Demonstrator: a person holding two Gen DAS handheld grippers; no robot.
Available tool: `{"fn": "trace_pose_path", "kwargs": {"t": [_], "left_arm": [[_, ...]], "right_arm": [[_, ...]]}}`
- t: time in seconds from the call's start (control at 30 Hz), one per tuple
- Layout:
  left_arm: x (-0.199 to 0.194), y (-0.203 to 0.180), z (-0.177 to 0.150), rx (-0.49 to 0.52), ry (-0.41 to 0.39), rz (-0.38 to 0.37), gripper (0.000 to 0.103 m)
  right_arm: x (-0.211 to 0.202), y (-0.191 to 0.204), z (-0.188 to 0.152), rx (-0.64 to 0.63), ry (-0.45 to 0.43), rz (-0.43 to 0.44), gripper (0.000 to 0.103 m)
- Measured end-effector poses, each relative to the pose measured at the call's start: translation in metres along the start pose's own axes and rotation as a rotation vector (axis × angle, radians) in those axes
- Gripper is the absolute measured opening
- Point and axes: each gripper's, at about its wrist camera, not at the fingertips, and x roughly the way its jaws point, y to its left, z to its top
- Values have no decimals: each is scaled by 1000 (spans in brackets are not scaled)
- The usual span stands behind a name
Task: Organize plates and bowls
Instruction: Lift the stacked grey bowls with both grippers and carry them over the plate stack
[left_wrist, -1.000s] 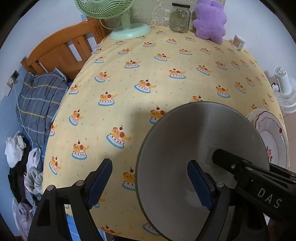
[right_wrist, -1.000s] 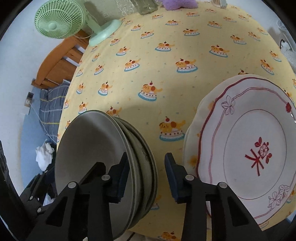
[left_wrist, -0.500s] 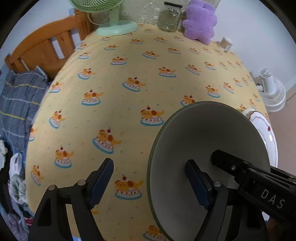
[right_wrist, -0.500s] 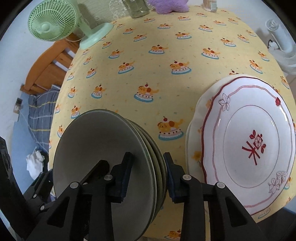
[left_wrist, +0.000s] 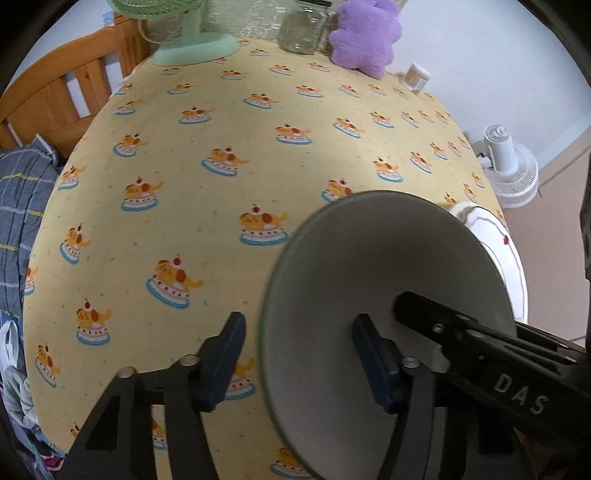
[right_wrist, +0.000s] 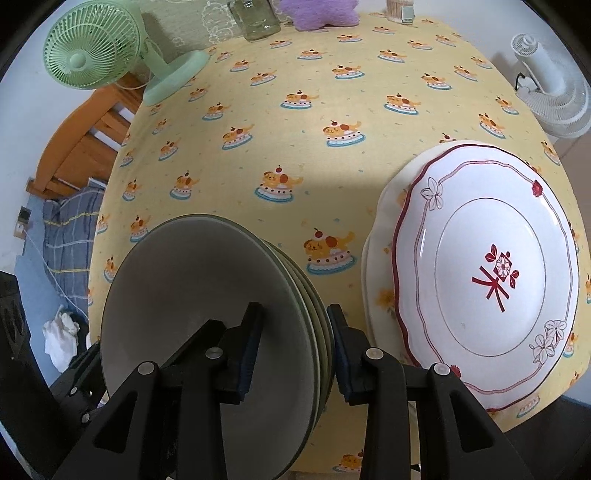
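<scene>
Okay, left wrist view first. My left claw (left_wrist: 295, 363) is spread wide with the rim of the grey-green bowl stack (left_wrist: 373, 295) sitting between the fingers: one pad outside the rim, the other inside the bowl, neither pressing on it as far as I can tell. The bowls are tipped up on edge, hollow facing me. The other claw's black finger reaches in from the right, and the only readable writing anywhere is "DAS" on it. Past the bowls, further right, the edge of the red-trimmed plate (left_wrist: 508, 254) peeks out.

Right wrist view: my right claw (right_wrist: 295, 345) is pinched on the bowl stack (right_wrist: 207, 314), pads either side of several nested rims, so this hand looks like it's carrying the weight. The stack leans left of my fingers. The red-trimmed plate (right_wrist: 487, 273) lies flat just to my right on a cream plate (right_wrist: 376, 266), on the yellow tablecloth (right_wrist: 332, 122). Clear cloth ahead is probably where the stack goes down.
</scene>
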Motion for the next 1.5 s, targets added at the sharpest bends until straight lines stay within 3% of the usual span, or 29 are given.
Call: {"fn": "trace_pose_path", "kwargs": {"t": [0.1,0.4,0.57,1.03,1.3,1.5], "left_arm": [[-1,-6,0,13,-4,-7,47],[-5,-8,-4,-32,6,37,45],[-12,-10,-6,-7,18,55,43],[-58,1,1,124,-36,-3,43],[-68,-5,-1,153,-68,26,43],[-71,-20,-2,115,-92,50,43]], "right_arm": [[-1,-1,0,-13,-2,8,38],[-2,-1,-1,-25,6,24,38],[-7,3,-6,-13,15,15,38],[-54,33,-25,84,-102,-19,38],[-61,33,-31,109,-123,16,38],[-70,21,-27,63,-139,40,39]]}}
